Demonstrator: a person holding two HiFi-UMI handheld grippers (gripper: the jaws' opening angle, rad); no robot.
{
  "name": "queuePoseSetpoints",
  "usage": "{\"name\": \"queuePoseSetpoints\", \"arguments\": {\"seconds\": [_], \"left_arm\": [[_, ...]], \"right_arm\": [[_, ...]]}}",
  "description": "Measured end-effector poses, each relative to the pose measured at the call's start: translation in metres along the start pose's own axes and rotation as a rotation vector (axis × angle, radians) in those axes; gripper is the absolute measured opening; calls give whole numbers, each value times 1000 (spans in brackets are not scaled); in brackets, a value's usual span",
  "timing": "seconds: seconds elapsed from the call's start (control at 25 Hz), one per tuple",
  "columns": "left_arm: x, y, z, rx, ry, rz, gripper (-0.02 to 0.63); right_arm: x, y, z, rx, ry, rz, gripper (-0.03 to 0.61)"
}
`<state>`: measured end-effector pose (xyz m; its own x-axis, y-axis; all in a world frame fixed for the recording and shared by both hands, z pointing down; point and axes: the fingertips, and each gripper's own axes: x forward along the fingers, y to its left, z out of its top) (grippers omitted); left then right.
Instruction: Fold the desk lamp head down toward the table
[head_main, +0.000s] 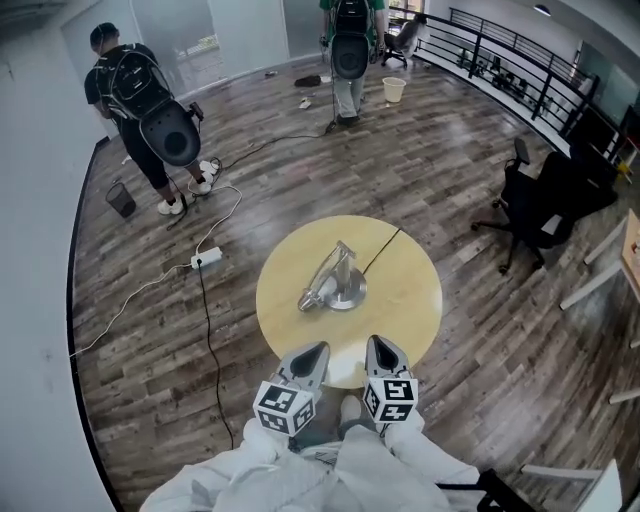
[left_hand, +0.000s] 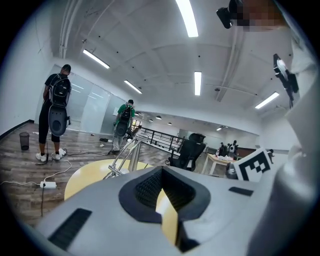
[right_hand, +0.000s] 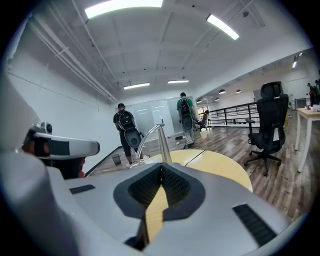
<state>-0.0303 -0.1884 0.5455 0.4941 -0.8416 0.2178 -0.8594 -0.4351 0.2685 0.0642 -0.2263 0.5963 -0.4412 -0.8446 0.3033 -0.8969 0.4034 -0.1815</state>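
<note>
A silver desk lamp (head_main: 335, 280) sits in the middle of the round yellow table (head_main: 405, 295), its arm leaning left and its head (head_main: 309, 299) low by the tabletop beside the round base. A black cord (head_main: 381, 250) runs from it across the table. Both grippers hover side by side at the table's near edge, apart from the lamp. My left gripper (head_main: 318, 350) is shut and empty, as is my right gripper (head_main: 374, 345). The left gripper view shows the lamp (left_hand: 125, 156) beyond the shut tips (left_hand: 161, 171); the right gripper view shows the lamp (right_hand: 154, 141) past its tips (right_hand: 161, 169).
A black office chair (head_main: 540, 205) stands to the right of the table. A white power strip (head_main: 206, 258) with cables lies on the wood floor at the left. Two people with backpacks (head_main: 150, 110) (head_main: 350, 50) stand farther back. A railing (head_main: 500, 60) runs along the back right.
</note>
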Motion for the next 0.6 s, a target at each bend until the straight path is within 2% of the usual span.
{"name": "queuePoseSetpoints", "arguments": {"seconds": [0.24,0.6], "left_arm": [[-57,-12,-15,9,-12,-13,0],[-106,-26,-20,20,-23,63,0]], "right_arm": [[-50,40,-15,11,-32,-39,12],[-101,77,-15,12,-68,-51,12]]}}
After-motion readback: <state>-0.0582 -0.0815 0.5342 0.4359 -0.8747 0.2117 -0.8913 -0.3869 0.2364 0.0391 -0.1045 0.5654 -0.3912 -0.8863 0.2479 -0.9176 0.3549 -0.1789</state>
